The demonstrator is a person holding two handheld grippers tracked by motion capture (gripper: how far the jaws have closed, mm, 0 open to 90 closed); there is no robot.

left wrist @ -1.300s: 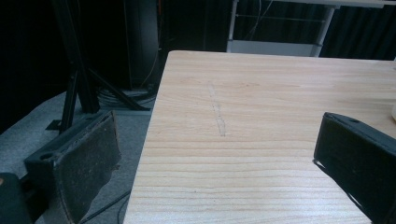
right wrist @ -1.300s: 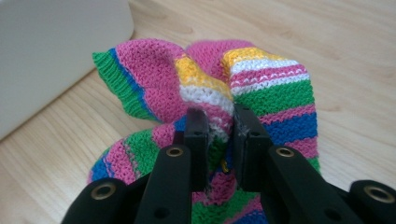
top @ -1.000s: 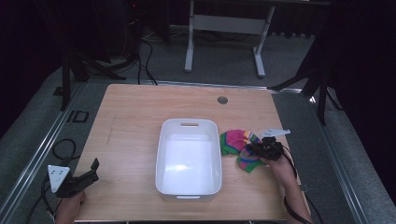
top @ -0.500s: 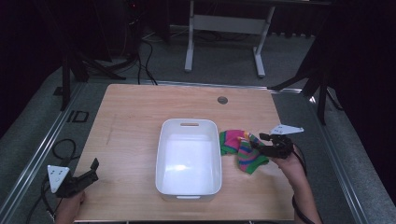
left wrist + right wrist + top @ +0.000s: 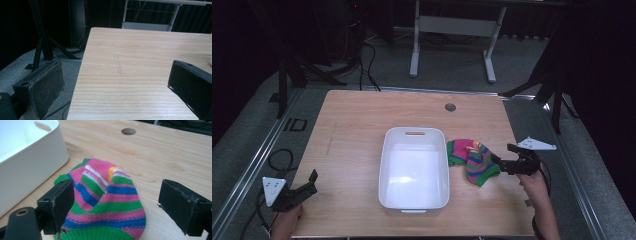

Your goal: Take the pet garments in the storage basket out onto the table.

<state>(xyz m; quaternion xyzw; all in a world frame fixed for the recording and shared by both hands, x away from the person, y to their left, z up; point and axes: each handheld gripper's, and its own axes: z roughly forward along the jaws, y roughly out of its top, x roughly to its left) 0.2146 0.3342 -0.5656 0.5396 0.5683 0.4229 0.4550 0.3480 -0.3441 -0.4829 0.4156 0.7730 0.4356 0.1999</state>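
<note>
A rumpled striped sock (image 5: 473,159) in pink, green and blue lies flat on the wood.

right claw (image 5: 117,207) jaws apart | striped sock (image 5: 105,202) btwn them, on table (image 5: 160,157) | white bin (image 5: 27,157) beside

Left half of wooden tabletop (image 5: 347,150): bare, free to cross.
Centre: white plastic tub (image 5: 414,167) blocks.
Right: striped knitted sock (image 5: 472,160) beside tub.

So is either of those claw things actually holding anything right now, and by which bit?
Nothing is held. The right gripper is open, jaws either side of the striped sock, near its green cuff. The left gripper is open over bare table.
</note>
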